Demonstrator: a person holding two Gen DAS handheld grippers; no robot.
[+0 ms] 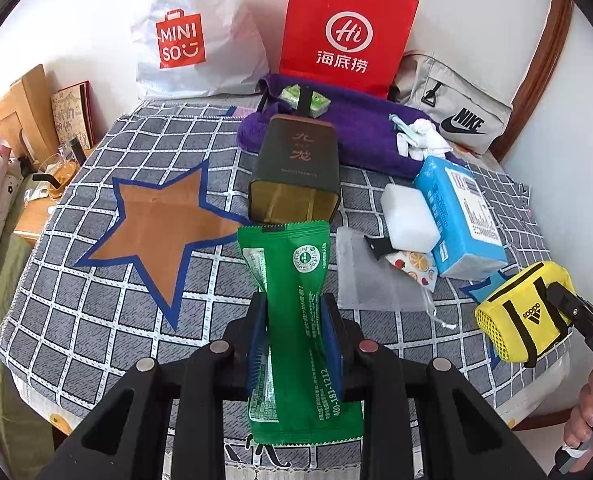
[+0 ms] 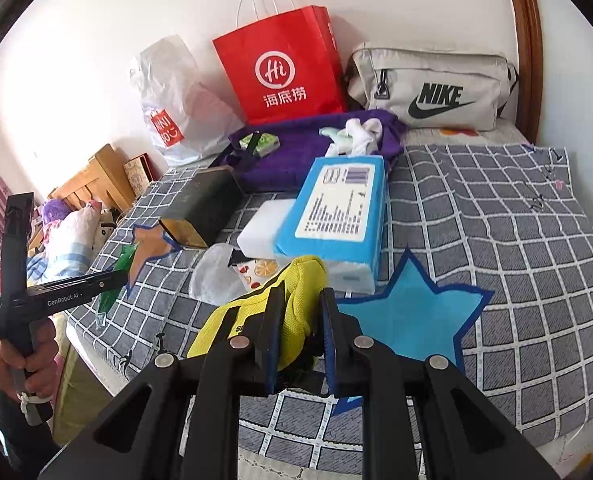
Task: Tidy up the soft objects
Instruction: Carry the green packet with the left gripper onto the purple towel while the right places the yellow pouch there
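Observation:
My left gripper point(image 1: 294, 312) is shut on a green foil packet point(image 1: 296, 280) and holds it above the checked cloth, beside the brown star patch point(image 1: 156, 216). My right gripper point(image 2: 300, 308) is shut on a yellow Adidas pouch point(image 2: 296, 296) and holds it over the near edge of the blue star patch point(image 2: 408, 316). The pouch also shows in the left wrist view point(image 1: 520, 312) at the right. The green packet shows small in the right wrist view point(image 2: 124, 264).
On the cloth lie a dark tin box on its side point(image 1: 296, 168), a white sponge block point(image 1: 408, 216), a blue tissue pack point(image 1: 460, 216), a mesh bag point(image 1: 364, 276), and a purple towel point(image 1: 360, 132) with white socks point(image 1: 420, 140). Red bag point(image 1: 344, 32), Miniso bag point(image 1: 192, 40) and Nike bag point(image 1: 456, 112) stand behind.

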